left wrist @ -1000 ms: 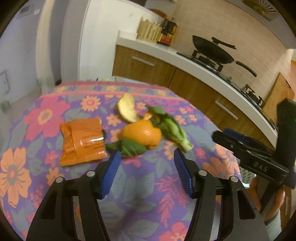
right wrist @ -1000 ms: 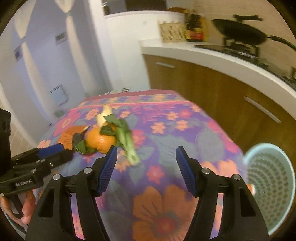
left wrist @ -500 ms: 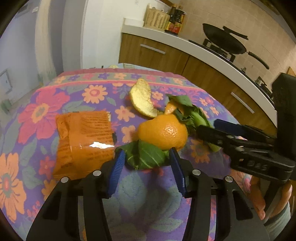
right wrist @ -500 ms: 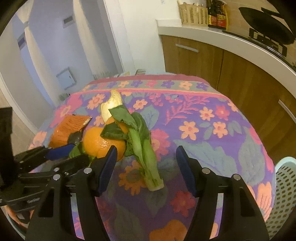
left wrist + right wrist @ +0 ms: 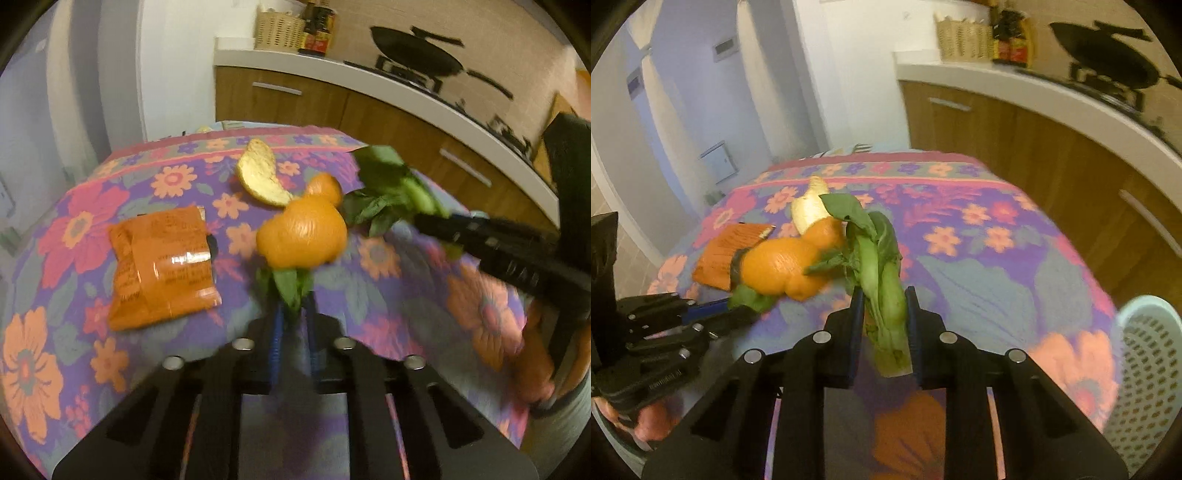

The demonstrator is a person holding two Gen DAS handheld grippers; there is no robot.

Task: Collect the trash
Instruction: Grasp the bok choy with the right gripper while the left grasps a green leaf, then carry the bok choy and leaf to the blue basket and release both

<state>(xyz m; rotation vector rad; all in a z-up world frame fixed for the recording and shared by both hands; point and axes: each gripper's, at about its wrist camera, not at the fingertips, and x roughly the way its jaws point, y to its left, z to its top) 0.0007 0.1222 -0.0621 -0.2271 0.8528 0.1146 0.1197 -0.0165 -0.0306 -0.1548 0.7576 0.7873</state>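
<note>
On the floral tablecloth, the left gripper is clamped on a green leaf under the orange peel, while the right gripper's jaws are closing around the bok choy stalk.

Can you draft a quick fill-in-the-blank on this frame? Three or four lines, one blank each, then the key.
1. The left gripper is shut on a green ____.
2. The right gripper is closing around the ____ of the bok choy.
3. The orange snack wrapper lies flat on the ____ tablecloth.
4. The pale mesh waste basket stands beside the table and holds ____ trash.

Missing words: leaf; stem; floral; no
</note>
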